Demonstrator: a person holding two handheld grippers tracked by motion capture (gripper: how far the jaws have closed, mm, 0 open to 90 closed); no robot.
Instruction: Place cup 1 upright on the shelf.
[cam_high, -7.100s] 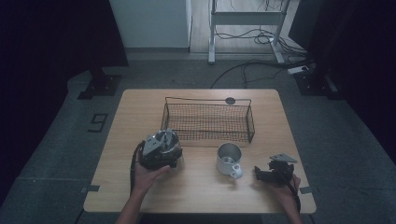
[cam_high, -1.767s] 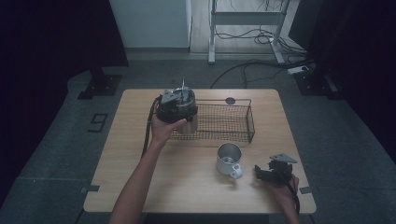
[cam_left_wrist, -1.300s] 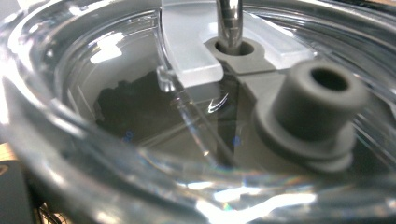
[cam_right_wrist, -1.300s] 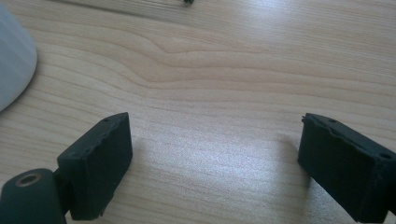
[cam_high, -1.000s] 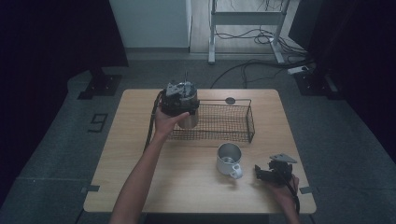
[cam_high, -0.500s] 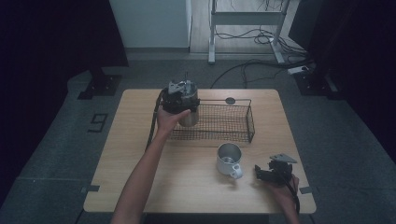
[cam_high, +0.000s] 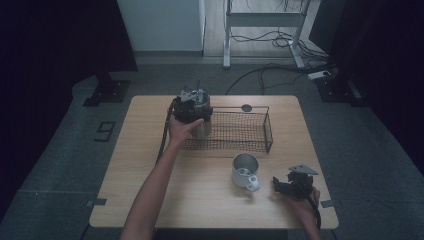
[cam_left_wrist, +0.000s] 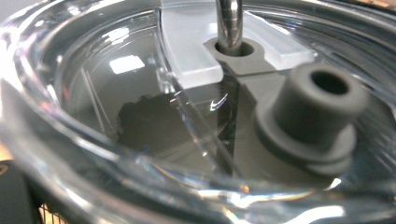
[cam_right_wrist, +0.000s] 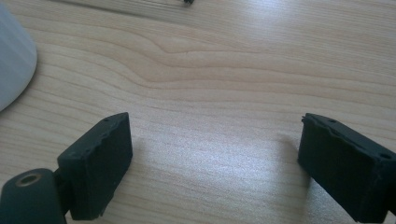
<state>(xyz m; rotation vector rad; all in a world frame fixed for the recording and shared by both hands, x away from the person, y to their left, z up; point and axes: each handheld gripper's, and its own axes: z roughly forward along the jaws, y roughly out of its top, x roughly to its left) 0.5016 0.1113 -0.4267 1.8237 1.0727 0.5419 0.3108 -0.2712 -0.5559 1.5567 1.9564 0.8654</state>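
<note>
My left gripper (cam_high: 196, 116) is over the left end of the black wire basket (cam_high: 250, 144), shut on a clear lidded cup (cam_high: 203, 129) that hangs upright at the basket's left end. In the left gripper view the cup's clear lid (cam_left_wrist: 135, 88) is very close, with a metal straw (cam_left_wrist: 229, 21) through it and a grey stopper (cam_left_wrist: 310, 116) beside that. Whether the cup touches the basket floor I cannot tell. My right gripper (cam_high: 281, 186) rests open on the table's front right, bare wood between its pads (cam_right_wrist: 100, 163).
A metal mug (cam_high: 245, 170) with a pale handle stands between the basket and my right gripper; its white side (cam_right_wrist: 11, 65) shows at the left edge of the right gripper view. The wooden table (cam_high: 140, 165) has free room on its left half.
My left gripper carried the lidded cup from the table's front left up to the basket's left end, barely shifting in the last half second. The right gripper and mug have not moved.
</note>
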